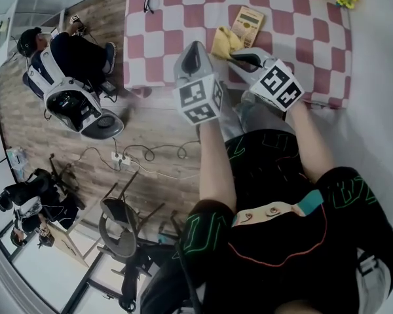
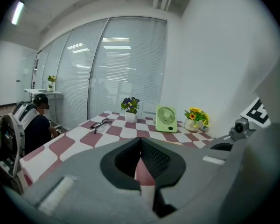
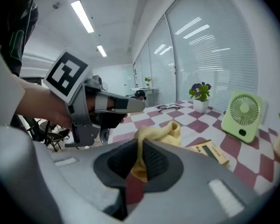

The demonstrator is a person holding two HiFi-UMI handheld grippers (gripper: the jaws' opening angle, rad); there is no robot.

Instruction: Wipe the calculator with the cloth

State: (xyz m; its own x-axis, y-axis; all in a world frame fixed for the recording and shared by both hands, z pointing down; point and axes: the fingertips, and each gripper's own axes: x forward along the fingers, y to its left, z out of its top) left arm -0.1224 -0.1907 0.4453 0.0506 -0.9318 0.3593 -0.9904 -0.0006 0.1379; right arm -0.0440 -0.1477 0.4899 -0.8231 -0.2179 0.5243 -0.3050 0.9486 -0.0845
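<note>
The crumpled yellow cloth (image 3: 161, 133) looks soft and matt. The flat beige calculator (image 1: 247, 23) is smooth plastic. Red-and-white chequered fabric covers the tabletop (image 1: 183, 38). The floor (image 1: 164, 110) shows wood-grain planks. The right claw (image 3: 141, 155) is matt grey plastic with ribbed black pads (image 3: 156, 160).

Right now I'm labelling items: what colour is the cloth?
Yellow; the cloth shows best in the right gripper view.

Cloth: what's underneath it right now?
The cloth, pinched in the right claw, lies bunched on the checked tablecloth beside the calculator. Whether its folds overlap the calculator's edge is hidden by the cloth itself.
</note>
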